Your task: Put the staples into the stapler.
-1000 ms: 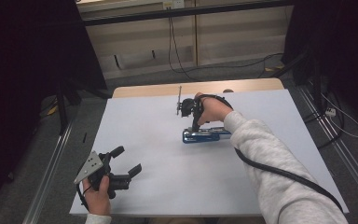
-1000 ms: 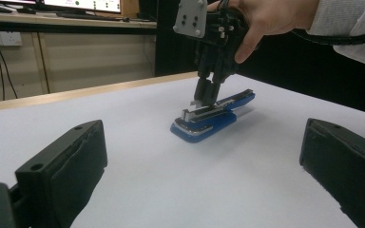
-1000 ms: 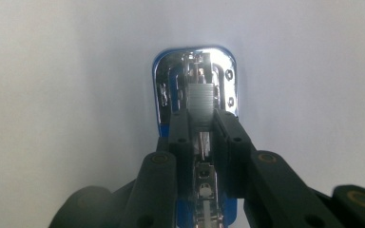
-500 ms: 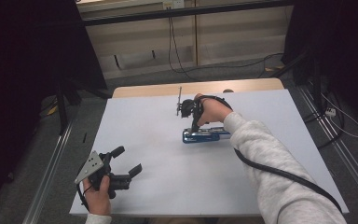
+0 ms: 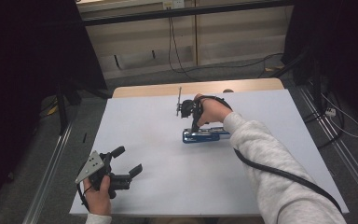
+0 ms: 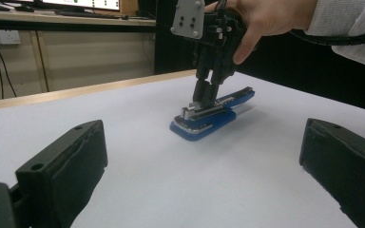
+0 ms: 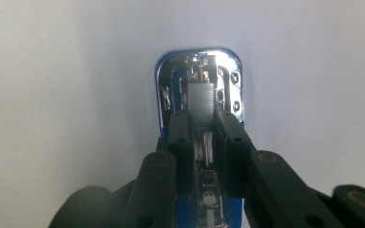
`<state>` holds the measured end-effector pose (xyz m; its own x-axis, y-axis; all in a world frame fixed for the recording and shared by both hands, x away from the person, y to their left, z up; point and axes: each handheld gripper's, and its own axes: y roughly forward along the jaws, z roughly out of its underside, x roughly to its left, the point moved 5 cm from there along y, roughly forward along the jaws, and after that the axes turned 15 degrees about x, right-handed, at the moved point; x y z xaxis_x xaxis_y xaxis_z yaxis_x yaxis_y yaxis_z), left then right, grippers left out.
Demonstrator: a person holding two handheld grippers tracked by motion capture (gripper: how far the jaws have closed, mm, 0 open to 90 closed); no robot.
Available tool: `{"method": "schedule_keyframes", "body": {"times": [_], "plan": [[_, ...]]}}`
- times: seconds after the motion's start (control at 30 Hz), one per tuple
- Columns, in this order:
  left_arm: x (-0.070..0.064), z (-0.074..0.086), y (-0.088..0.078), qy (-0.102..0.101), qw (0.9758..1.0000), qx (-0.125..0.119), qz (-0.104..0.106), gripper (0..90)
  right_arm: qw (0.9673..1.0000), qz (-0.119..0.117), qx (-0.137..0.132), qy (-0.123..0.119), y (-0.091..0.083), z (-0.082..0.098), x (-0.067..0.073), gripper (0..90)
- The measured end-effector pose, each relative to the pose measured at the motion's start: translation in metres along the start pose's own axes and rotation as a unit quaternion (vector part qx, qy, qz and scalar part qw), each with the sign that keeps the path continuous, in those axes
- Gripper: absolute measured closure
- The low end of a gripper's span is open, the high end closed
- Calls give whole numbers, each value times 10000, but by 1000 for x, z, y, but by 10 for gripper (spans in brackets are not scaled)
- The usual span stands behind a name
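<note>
Pinching stapler (image 7: pixel 199 95) — right hand-held gripper (image 7: pixel 202 137), staples visible close-up; left hand-held gripper (image 6: pixel 204 156) released.

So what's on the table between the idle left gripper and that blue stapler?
Nothing: the left gripper view shows bare white table between the left gripper and stapler.

Tongs (image 7: pixel 202 130) astride blue stapler (image 7: pixel 197 78) (staples exposed)
</note>
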<state>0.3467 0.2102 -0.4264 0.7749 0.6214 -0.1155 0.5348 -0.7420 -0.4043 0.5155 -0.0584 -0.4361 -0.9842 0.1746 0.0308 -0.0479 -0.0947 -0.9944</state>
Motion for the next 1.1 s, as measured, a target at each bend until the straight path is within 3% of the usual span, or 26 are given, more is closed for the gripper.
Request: {"method": "schedule_keyframes", "body": {"times": [1.1], "plan": [[-1, 0, 0, -2, 10000, 2, -7, 20, 9999, 64, 109, -31, 0, -4, 0, 791]]}}
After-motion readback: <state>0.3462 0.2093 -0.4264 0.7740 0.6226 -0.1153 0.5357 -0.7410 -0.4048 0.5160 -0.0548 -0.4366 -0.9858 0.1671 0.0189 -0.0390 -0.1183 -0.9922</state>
